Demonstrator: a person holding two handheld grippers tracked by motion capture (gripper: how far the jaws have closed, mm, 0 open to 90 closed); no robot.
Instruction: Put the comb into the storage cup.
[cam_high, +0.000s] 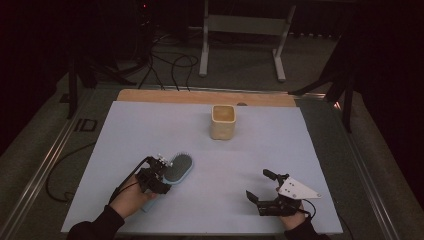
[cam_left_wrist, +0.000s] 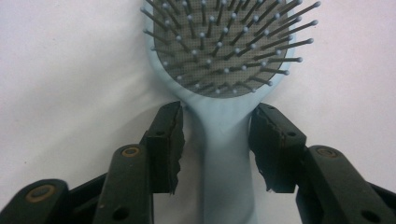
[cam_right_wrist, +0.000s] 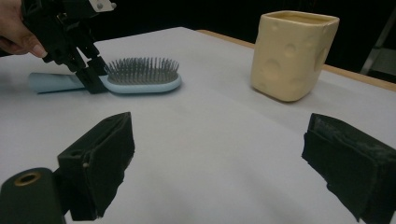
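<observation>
A light blue hairbrush (cam_high: 181, 167) lies bristles up on the pale sheet at the front left. In the left gripper view the brush (cam_left_wrist: 219, 46) points away from me. My left gripper (cam_left_wrist: 217, 116) is open and straddles the neck of the handle, with a thin gap at the left jaw and the right jaw very close to the handle. From above, the left gripper (cam_high: 164, 174) sits at the brush's near end. My right gripper (cam_high: 257, 184) rests at the front right, open and empty. The right gripper view shows its own jaws (cam_right_wrist: 219, 140) wide apart, facing the brush (cam_right_wrist: 140, 79) and the left gripper (cam_right_wrist: 93, 77).
A cream cup with cheese-like dimples (cam_high: 223, 121) stands upright at the back centre, seen also as the cup (cam_right_wrist: 292, 53) from the right gripper. The sheet (cam_high: 150, 130) covers a wooden table (cam_high: 200, 96). Cables and a metal stand (cam_high: 245, 30) lie on the floor beyond.
</observation>
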